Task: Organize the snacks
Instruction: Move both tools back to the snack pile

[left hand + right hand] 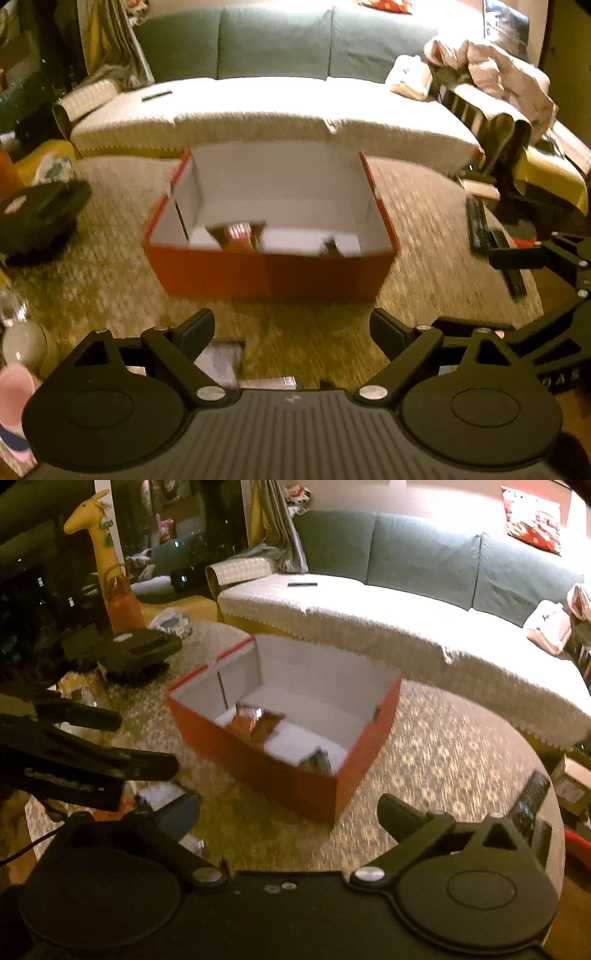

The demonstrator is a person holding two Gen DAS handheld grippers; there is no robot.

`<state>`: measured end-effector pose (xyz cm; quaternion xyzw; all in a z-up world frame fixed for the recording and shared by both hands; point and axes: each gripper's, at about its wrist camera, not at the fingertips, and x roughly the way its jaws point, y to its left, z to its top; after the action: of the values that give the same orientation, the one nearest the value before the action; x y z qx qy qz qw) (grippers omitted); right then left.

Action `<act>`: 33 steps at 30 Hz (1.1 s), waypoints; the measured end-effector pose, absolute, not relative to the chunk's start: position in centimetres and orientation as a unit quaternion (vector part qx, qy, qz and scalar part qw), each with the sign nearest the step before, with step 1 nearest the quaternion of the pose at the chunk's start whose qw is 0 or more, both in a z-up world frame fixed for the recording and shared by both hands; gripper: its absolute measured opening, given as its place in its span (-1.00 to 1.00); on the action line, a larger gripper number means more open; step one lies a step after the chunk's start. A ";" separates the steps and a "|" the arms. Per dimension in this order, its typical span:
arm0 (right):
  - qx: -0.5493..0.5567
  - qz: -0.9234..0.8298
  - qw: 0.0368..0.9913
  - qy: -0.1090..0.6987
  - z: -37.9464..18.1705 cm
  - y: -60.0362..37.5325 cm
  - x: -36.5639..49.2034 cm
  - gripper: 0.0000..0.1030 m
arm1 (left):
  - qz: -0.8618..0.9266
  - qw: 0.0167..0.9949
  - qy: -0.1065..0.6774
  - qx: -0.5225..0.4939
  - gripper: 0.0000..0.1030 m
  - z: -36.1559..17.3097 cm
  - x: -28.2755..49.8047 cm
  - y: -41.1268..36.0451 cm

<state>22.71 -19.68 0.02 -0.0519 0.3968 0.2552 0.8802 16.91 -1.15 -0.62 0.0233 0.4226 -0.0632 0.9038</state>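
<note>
red box (266, 271) holding snack packets (240, 236), both grippers (291, 332) (288, 812) open, empty

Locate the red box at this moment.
The red box sits open on the round table, centre in both wrist views, just before the sofa, ahead of both open grippers.

No lettering is sharp enough to read.

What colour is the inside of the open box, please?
White inside, red outside: the box, seen best from the right wrist view.
</note>
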 end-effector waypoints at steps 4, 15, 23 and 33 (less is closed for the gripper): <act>-0.054 0.252 0.873 0.414 -1.8 -21.1 20.9 0.99 | -0.074 0.891 0.448 0.015 0.77 -2.6 15.2 -1.5; -0.102 0.263 0.850 0.444 -6.1 -23.1 18.2 0.98 | -0.077 0.852 0.518 0.020 0.77 -8.8 11.8 -2.6; -0.143 0.286 0.830 0.458 -8.5 -23.0 18.3 0.89 | -0.072 0.843 0.533 0.023 0.76 -10.7 11.2 -3.3; -0.220 0.351 0.797 0.439 -10.1 -21.4 19.0 0.60 | -0.082 0.833 0.547 0.023 0.37 -12.3 12.0 -3.5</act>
<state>19.01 -21.38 -10.12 -0.2198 0.4392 0.3511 0.7972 12.01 -3.48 -12.29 0.0229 0.5470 -0.0816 0.8329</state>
